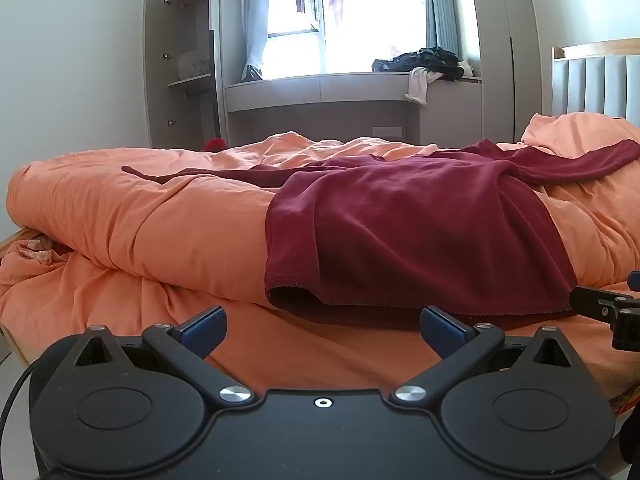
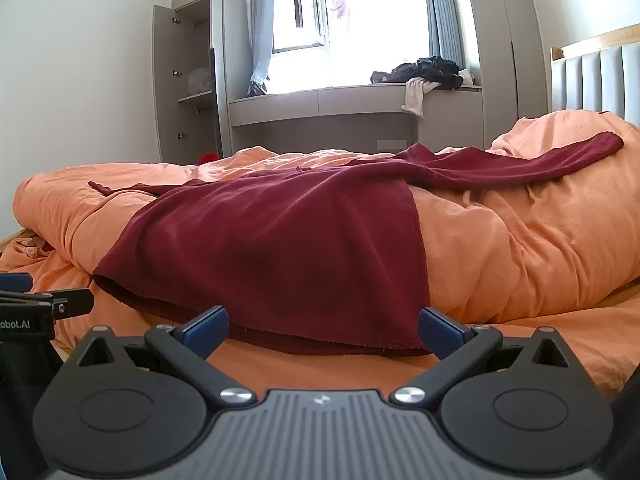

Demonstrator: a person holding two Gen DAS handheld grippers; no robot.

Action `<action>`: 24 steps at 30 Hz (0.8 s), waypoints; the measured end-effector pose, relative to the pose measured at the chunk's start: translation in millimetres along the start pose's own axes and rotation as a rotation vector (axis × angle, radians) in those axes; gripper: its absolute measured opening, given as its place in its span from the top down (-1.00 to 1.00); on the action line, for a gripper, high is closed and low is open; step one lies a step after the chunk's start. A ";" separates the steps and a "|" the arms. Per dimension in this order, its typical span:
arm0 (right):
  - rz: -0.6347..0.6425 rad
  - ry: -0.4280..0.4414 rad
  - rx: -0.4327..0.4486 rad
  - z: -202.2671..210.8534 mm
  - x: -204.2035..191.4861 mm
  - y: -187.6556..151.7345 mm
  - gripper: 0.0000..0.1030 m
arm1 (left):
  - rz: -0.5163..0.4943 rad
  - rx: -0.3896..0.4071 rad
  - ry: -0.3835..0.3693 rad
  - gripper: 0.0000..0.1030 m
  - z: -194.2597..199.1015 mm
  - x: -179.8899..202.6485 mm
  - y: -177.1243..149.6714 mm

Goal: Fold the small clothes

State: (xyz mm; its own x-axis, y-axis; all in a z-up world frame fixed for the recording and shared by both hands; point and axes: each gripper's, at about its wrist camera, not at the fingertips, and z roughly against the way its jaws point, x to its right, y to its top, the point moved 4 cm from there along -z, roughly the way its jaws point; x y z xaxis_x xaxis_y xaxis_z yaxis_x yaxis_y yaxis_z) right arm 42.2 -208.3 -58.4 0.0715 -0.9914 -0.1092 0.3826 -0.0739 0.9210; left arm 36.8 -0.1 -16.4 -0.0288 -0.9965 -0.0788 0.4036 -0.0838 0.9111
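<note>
Both grippers hovering wide, empty, near bed's front edge: left gripper [image 1: 322, 330], right gripper [image 2: 322, 330]. Maroon shirt [image 1: 400, 232] lying spread on orange duvet [image 1: 160, 216]. Pinching hem [image 2: 320, 338] corners evenly is likely keeping fold square.

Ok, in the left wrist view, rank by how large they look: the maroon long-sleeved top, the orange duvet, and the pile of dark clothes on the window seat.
1. Orange duvet, spanning nearly the whole width.
2. Maroon long-sleeved top, spread on the duvet.
3. Pile of dark clothes, smallest, though it lies much farther away, so its true size is unsure.

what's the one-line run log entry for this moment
stage: pre-grasp | left claw: open, empty | right claw: open, empty | maroon top: spread unfolded on orange duvet
</note>
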 end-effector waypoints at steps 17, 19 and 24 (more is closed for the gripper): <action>0.002 -0.001 0.000 1.2 -0.2 0.3 -1.00 | 0.000 -0.002 0.001 -0.99 -0.1 0.0 -0.1; 0.002 0.000 0.000 0.7 1.7 -0.2 -1.00 | 0.001 -0.002 0.001 -0.99 -0.1 0.1 0.0; 0.002 -0.001 0.000 0.7 1.5 -0.3 -1.00 | 0.000 -0.002 0.001 -0.99 -0.1 0.0 -0.1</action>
State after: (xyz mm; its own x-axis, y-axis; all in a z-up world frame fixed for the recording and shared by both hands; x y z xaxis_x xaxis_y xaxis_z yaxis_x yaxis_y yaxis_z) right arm 41.5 -209.8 -58.5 0.0708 -0.9917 -0.1071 0.3820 -0.0722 0.9213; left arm 36.9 -0.1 -16.5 -0.0282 -0.9965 -0.0789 0.4056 -0.0835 0.9102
